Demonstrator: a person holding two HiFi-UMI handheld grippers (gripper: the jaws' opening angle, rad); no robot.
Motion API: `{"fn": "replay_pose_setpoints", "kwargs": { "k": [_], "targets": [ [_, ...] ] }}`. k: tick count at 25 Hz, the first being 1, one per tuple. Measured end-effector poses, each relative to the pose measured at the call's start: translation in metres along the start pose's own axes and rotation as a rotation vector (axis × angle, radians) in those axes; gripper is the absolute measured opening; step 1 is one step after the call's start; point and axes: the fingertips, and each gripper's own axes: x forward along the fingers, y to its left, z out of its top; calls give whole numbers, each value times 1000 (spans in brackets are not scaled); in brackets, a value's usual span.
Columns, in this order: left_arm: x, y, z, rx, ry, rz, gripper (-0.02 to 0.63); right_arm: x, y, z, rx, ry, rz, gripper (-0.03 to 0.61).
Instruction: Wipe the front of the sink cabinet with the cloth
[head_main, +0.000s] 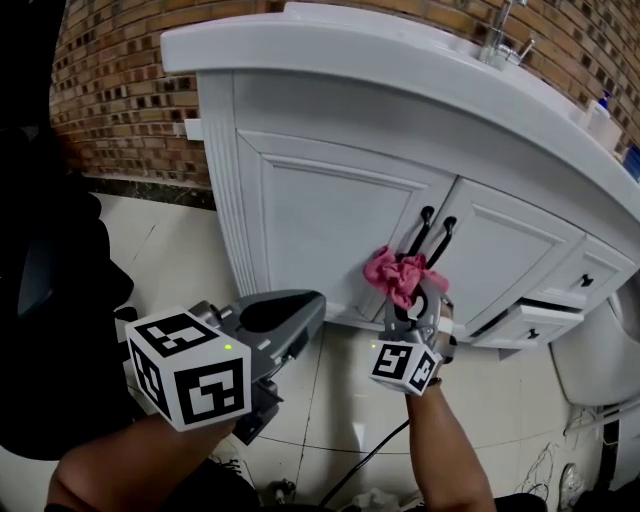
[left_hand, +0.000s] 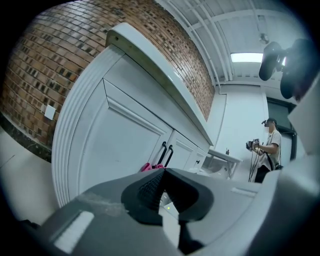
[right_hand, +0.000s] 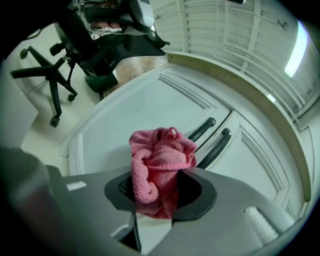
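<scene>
The white sink cabinet (head_main: 310, 220) has two doors with black handles (head_main: 432, 232) at the middle seam. My right gripper (head_main: 413, 297) is shut on a crumpled pink cloth (head_main: 398, 274), which is pressed against the left door just below the handles. In the right gripper view the cloth (right_hand: 160, 165) bulges out of the right gripper (right_hand: 159, 196), with the handles (right_hand: 210, 137) right behind it. My left gripper (head_main: 298, 312) hangs lower left, away from the cabinet front (left_hand: 115, 145). This left gripper (left_hand: 162, 194) is shut with nothing in it.
A drawer (head_main: 530, 322) at the cabinet's right stands slightly open. A faucet (head_main: 497, 40) and a bottle (head_main: 600, 120) are on the countertop. Cables (head_main: 370, 465) lie on the tiled floor. An office chair (right_hand: 50, 85) stands behind, and a person (left_hand: 267, 150) far right.
</scene>
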Motion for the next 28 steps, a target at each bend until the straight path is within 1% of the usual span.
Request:
{"fn": "replay_pose_setpoints", "kwargs": {
  "k": [4,8,18,22,28],
  "targets": [
    [4,4,-5,0,25,16,3,4,2,-1,2,-15,-6,146],
    [7,6,-7,-4,25,18,3,4,13,-6,8,-11,9,146],
    [3,3,-4,-8,38,3,3,1,63,-34,0,54,101,146],
    [10,9,-7,-6,39,12,3,5,85,-56,-4,78,138,146],
    [10,13,-8,-11,41,18,3,1,124,-89,-34,142,224,146]
  ]
}}
